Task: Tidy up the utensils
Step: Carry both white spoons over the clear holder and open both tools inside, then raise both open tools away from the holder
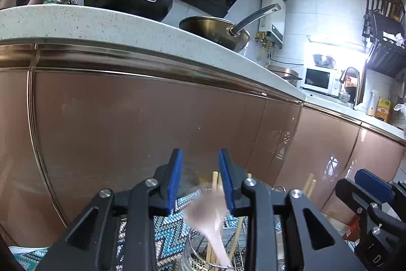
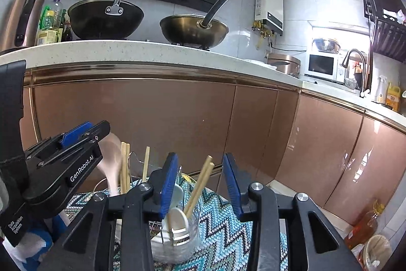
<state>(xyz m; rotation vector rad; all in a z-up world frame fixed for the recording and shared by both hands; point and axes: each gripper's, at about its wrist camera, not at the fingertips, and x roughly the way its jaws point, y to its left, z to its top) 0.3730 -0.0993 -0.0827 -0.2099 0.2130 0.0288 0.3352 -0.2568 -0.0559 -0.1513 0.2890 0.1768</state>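
Note:
My left gripper (image 1: 200,179) is open and holds nothing. Just below it a pale pink spoon (image 1: 210,217), motion-blurred, stands bowl-up in a clear glass holder (image 1: 190,255) with wooden chopsticks (image 1: 215,184). In the right wrist view the same spoon (image 2: 111,164) and chopsticks (image 2: 124,169) stand beside the left gripper (image 2: 83,133). My right gripper (image 2: 200,182) is open and empty above a second clear glass holder (image 2: 192,240) with white spoons (image 2: 176,220) and two chopsticks (image 2: 200,184).
A zigzag-patterned cloth (image 2: 223,215) covers the surface under the holders. Copper cabinet fronts (image 2: 152,118) and a speckled countertop (image 2: 127,50) with two woks (image 2: 106,17) rise close behind. An oil bottle (image 2: 362,227) stands on the floor at right.

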